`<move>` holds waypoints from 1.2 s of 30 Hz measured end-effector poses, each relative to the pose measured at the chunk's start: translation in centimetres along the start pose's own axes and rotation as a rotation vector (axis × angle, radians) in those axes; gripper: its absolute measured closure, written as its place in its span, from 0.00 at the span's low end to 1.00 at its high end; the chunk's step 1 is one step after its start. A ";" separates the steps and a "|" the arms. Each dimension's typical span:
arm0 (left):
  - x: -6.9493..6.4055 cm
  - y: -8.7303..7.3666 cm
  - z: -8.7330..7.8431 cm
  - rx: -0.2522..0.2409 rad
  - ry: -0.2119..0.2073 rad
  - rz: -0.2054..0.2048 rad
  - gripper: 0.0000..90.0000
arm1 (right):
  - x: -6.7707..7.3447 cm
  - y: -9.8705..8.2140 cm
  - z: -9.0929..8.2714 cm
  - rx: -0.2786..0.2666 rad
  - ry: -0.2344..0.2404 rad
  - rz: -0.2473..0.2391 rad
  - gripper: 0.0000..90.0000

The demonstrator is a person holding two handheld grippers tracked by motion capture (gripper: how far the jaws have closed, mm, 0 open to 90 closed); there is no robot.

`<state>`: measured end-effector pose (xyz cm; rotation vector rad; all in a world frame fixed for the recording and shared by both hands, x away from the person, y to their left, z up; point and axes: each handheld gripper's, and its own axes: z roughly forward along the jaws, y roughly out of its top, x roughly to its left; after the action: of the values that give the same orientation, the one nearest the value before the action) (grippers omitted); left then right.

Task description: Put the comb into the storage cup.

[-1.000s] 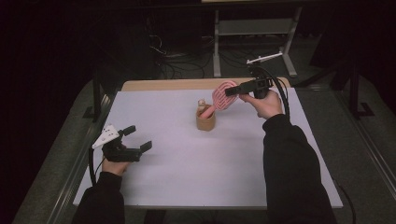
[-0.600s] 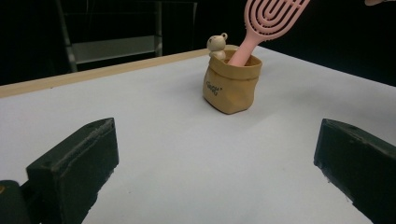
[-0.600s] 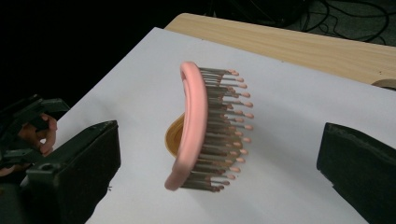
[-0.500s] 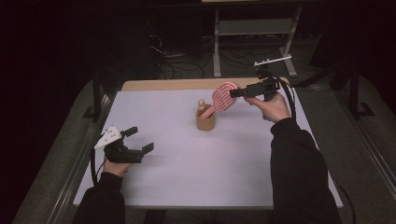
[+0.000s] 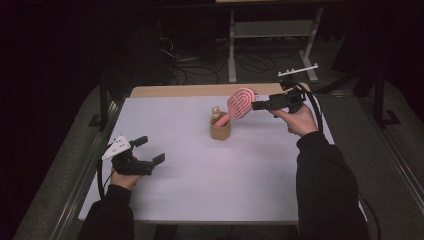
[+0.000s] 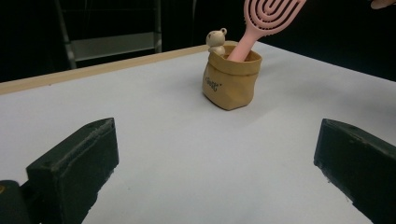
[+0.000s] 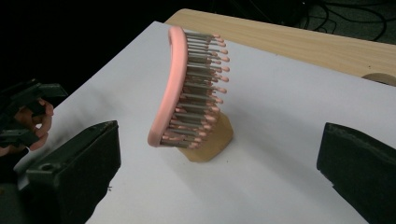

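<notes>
A pink hairbrush (image 5: 241, 103) stands handle-down in a small tan pouch (image 5: 220, 131) near the far middle of the white table (image 5: 210, 200), its head leaning right. A little bear figure (image 6: 216, 39) pokes out of the pouch (image 6: 231, 81) beside the brush (image 6: 271, 14). My right gripper (image 5: 257, 105) hovers level just right of the brush head; its jaws have just been opening and now stand wide. The brush (image 7: 187, 88) is just ahead of the right gripper (image 7: 217, 158), untouched by its pads. My left gripper (image 5: 150, 150) rests open and holds nothing at the table's left front.
A wooden strip (image 5: 190, 90) runs along the table's far edge. Behind it stand a metal frame (image 5: 270, 30) and floor cables. Black rails flank both table sides. In the right gripper view the other hand (image 7: 28, 119) shows at far left.
The right gripper let go of the brush head and drew back to the right. The brush stays leaning in the pouch. The left hand has not moved.
</notes>
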<state>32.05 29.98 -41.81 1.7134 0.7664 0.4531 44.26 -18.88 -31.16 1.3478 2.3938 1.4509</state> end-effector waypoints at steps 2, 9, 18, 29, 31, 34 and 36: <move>0.0 0.0 0.0 0.003 0.000 0.003 0.00 | -0.1 -0.2 -0.1 0.006 -0.002 -0.009 0.00; -0.1 -0.1 0.1 0.012 -0.004 0.004 0.00 | -0.2 -1.0 -0.2 0.027 -0.011 -0.033 0.00; -0.1 -0.1 0.1 0.021 -0.002 0.008 0.00 | -0.4 -2.0 -0.6 0.032 -0.012 -0.044 0.00; 0.0 -0.4 0.2 0.041 0.000 0.012 0.00 | -0.6 -3.0 -1.0 0.028 -0.015 -0.051 0.00; 0.1 -0.4 0.2 0.039 0.003 0.007 0.00 | -0.7 -3.3 -1.1 0.025 -0.018 -0.050 0.00; 0.1 -0.4 0.1 0.045 0.002 0.007 0.00 | -0.9 -3.7 -1.2 0.024 -0.022 -0.046 0.00; 0.2 -0.5 0.2 0.048 0.001 0.009 0.00 | -1.1 -4.0 -1.2 0.025 -0.021 -0.041 0.00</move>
<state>32.14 30.04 -42.32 1.7621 0.7765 0.4452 41.84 -21.21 -33.80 1.3041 2.4196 1.3939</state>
